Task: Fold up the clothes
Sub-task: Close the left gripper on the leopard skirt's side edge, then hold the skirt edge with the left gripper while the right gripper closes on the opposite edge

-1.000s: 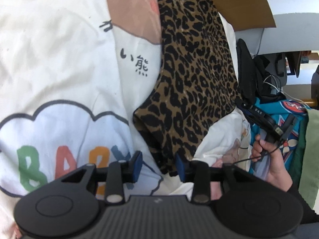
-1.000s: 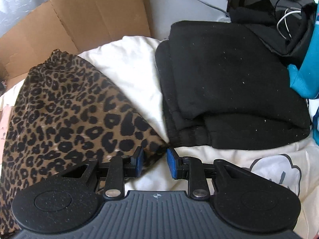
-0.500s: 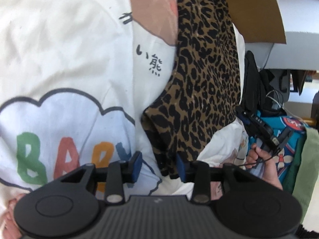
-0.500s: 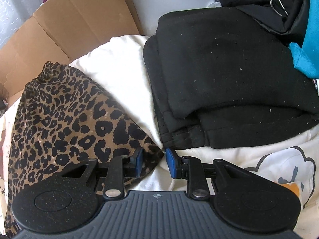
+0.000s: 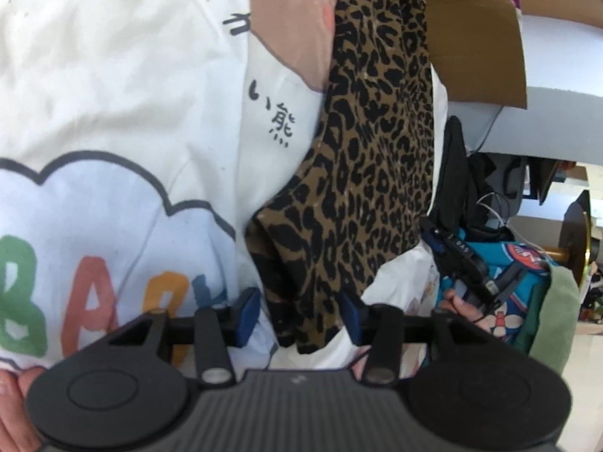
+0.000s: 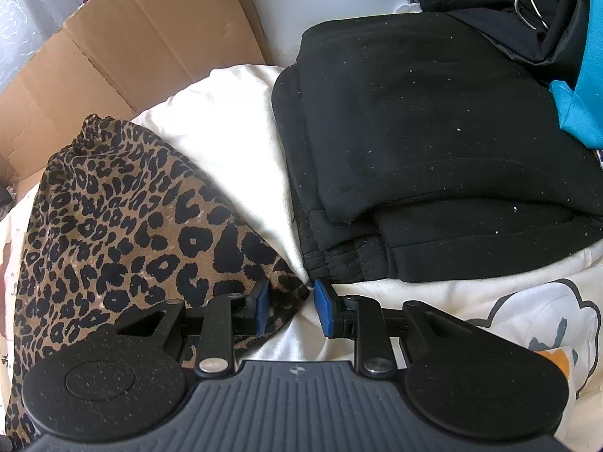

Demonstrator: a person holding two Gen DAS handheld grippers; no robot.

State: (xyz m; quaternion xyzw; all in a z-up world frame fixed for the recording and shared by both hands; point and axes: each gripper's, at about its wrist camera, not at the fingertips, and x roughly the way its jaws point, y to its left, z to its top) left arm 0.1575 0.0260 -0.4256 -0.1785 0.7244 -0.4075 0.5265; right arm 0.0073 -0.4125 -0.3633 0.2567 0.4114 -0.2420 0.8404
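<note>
— What do your fingers have?
— My left gripper is opening around the leopard garment's corner. My right gripper pinches its other corner.
— Where is it lying?
— On the white printed shirt, beside folded black clothes

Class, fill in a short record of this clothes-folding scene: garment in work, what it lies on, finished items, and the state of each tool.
garment in work: leopard-print garment
lies on: white printed bedding
finished item: folded black garment, beside the leopard one
background: cardboard box
left tool: jaws opening, leopard corner between them
right tool: partly open, leopard corner between its pads, grip unclear
</note>
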